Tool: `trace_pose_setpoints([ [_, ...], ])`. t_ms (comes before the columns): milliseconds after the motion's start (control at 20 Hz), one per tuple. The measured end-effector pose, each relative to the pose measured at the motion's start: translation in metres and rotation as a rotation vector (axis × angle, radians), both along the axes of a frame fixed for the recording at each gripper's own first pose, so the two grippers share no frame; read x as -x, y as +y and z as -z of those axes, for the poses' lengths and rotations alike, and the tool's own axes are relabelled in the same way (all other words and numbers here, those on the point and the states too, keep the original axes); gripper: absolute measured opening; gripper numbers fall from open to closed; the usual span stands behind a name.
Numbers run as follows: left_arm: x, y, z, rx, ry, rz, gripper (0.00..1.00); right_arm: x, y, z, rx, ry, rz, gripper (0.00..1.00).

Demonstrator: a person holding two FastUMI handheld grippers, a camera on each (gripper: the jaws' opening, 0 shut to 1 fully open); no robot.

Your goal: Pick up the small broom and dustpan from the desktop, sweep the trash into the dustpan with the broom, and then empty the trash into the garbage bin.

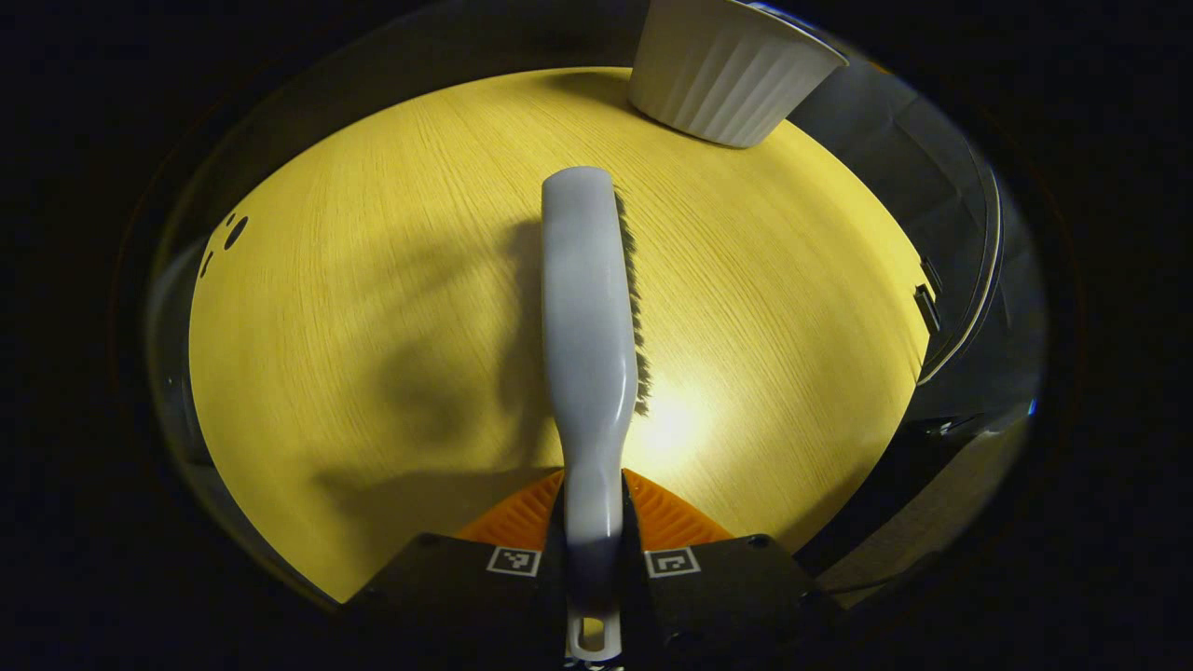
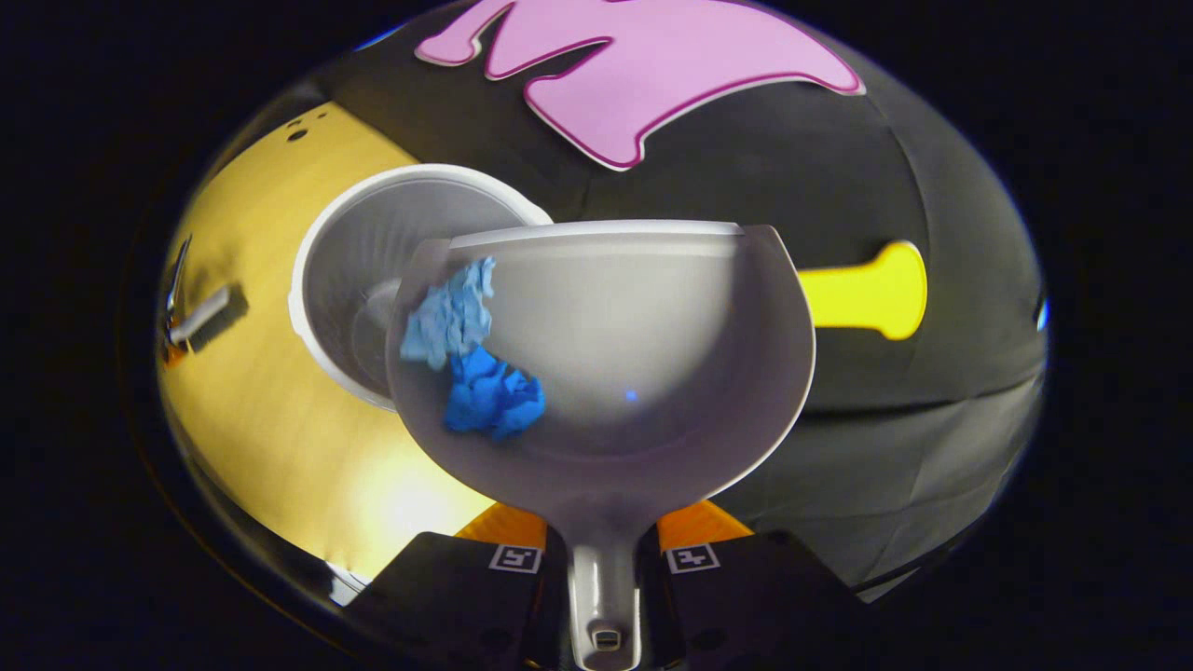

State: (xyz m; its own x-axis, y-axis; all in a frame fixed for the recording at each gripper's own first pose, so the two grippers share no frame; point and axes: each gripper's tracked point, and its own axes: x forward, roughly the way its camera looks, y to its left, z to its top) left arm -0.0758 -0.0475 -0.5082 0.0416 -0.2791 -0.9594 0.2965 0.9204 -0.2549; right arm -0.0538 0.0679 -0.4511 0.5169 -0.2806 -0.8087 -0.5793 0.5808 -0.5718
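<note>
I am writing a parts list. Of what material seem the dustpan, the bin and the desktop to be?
Dustpan: likely smooth moulded plastic, with soft sheen. Garbage bin: probably plastic too, white with ribbed wall. Desktop: pale wood-grain surface, perhaps laminate; fine grain lines and a glare spot.

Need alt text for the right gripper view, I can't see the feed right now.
The right gripper is shut on the handle of a dustpan holding two crumpled blue scraps, lifted in front of the open garbage bin. The bin stands on the yellow desktop with the dark booth wall behind; the scraps are not yet tipped out.
</note>
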Motion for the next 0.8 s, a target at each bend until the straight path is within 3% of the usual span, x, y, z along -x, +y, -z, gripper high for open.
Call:
trace_pose_setpoints([
  [200,0.000,0.000,0.000,-0.003,-0.006,-0.001,0.26,-0.015,-0.009,-0.012,0.147,0.030,-0.150,0.33],
  [250,-0.001,0.000,0.000,-0.004,-0.005,-0.002,0.26,-0.019,-0.012,-0.016,0.187,0.026,-0.185,0.29],
  [300,0.001,0.000,0.000,-0.005,-0.004,-0.002,0.26,-0.023,-0.016,-0.019,0.217,0.026,-0.210,0.34],
  [800,0.003,0.001,-0.001,-0.016,0.014,-0.003,0.23,-0.027,-0.016,-0.021,0.219,0.033,-0.244,0.34],
])
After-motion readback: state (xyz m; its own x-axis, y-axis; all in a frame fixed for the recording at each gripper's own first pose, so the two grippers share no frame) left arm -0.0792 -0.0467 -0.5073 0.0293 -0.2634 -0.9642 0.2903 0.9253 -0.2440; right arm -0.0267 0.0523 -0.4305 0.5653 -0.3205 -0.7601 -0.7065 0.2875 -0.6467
